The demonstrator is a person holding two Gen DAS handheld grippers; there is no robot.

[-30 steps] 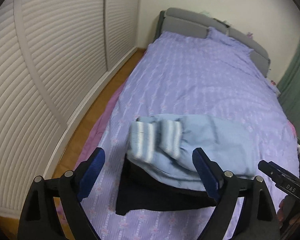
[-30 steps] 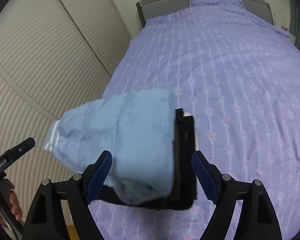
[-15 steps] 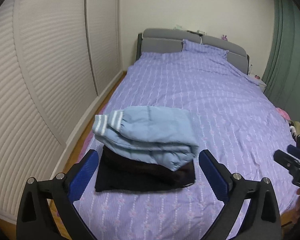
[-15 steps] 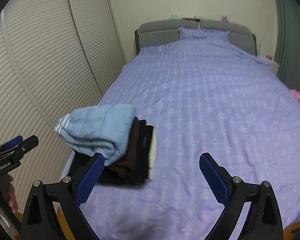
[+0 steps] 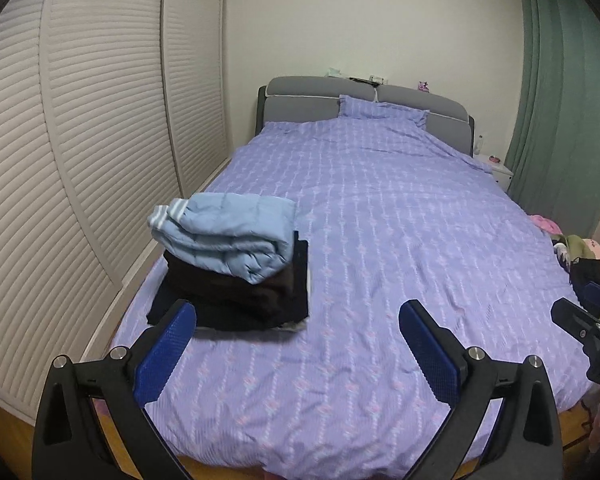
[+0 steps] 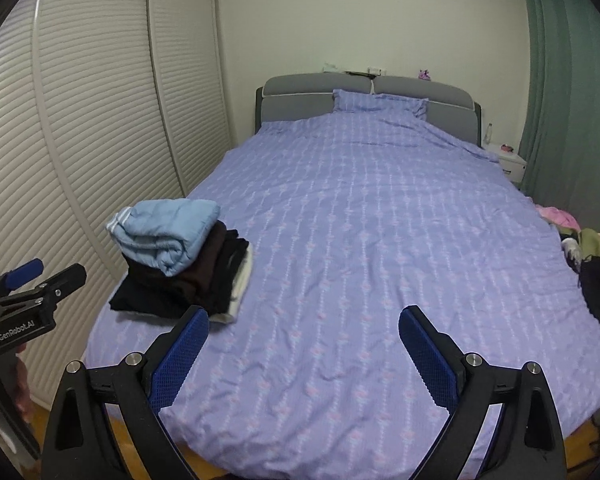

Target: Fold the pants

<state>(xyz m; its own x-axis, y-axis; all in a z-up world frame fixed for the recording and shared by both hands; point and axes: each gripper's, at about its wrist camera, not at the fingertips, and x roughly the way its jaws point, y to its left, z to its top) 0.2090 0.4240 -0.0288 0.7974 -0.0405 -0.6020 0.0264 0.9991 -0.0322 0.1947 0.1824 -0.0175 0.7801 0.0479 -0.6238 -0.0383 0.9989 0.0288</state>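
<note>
Folded light blue pants point(image 5: 228, 236) with white-striped cuffs lie on top of a stack of dark folded clothes point(image 5: 236, 296) at the near left part of the purple bed point(image 5: 380, 240). The stack also shows in the right wrist view point(image 6: 168, 236). My left gripper point(image 5: 298, 350) is open and empty, held back from the bed's foot, to the right of the stack. My right gripper point(image 6: 304, 350) is open and empty over the bed's near edge. Each gripper shows at the edge of the other's view, the right point(image 5: 588, 332) and the left point(image 6: 24, 292).
A pile of loose clothes point(image 6: 596, 272) lies at the bed's right edge. White louvered wardrobe doors point(image 5: 80, 160) run along the left. A grey headboard point(image 5: 364, 98), a nightstand point(image 6: 508, 162) and green curtains point(image 5: 560, 100) stand at the back.
Both grippers have pulled back and up from the stack, where the blue pants stay on top. The stack has shifted to the left in both views and more of the room shows.
</note>
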